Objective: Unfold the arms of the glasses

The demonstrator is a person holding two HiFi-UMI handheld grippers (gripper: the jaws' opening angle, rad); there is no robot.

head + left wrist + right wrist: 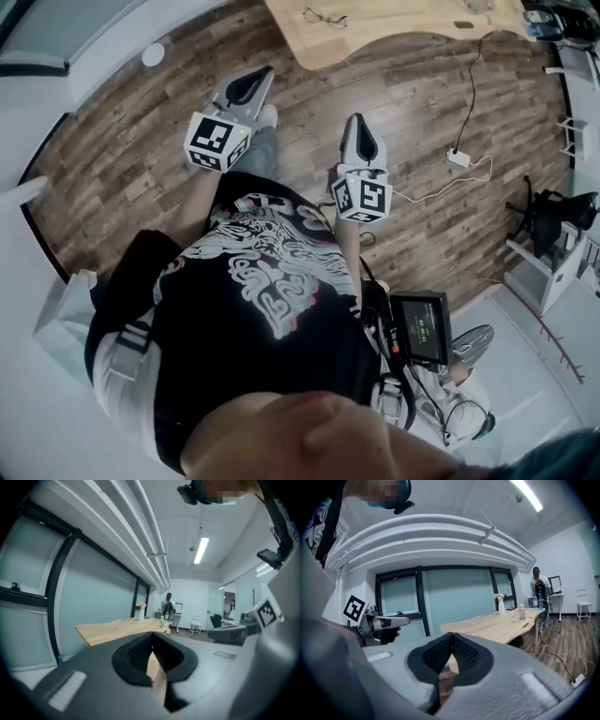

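1. So, the glasses are lying on the wooden table, toward the end nearest the grippers. They're too small to tell whether the arms are folded.
2. The left gripper is well short of the table, out over the plank floor and pointing toward it. Its jaws are pressed together with nothing between them.
3. Same deal for the right gripper: well apart from the table, closed up tight, empty.
4. Further along the table there's a vase with flowers and a bottle, and a person stands at its far end.
5. A white power strip lies on the floor, near the table's edge.
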